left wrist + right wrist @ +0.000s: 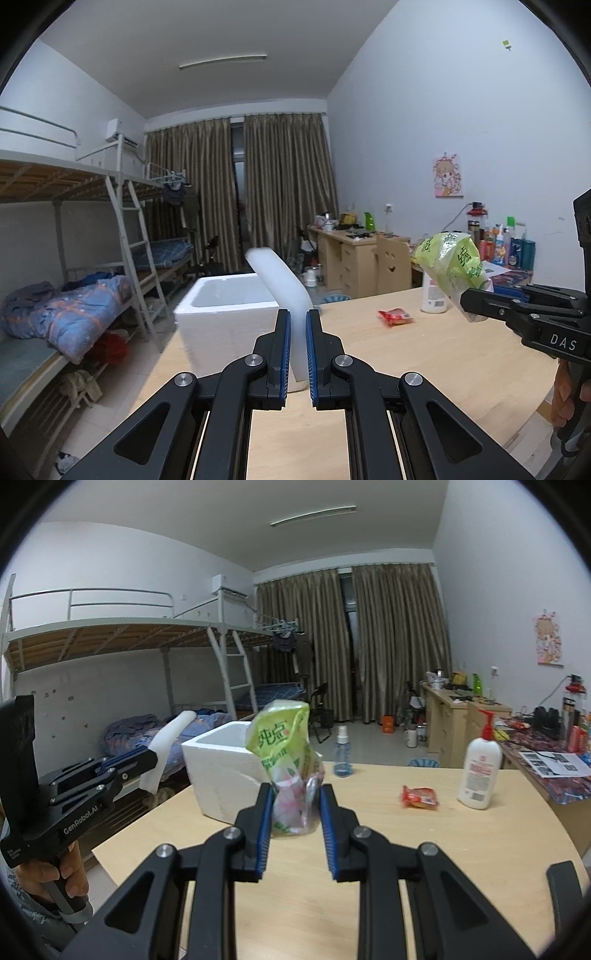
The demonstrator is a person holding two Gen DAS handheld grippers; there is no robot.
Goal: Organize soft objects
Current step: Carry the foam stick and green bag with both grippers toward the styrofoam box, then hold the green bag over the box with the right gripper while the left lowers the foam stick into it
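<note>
Foam strip sits clamped in the nearly closed left tongs above the bench; right tongs pinch the green packet near the foam box.

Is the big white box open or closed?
Open. The white foam box has no lid on, and you can see down inside it.
</note>
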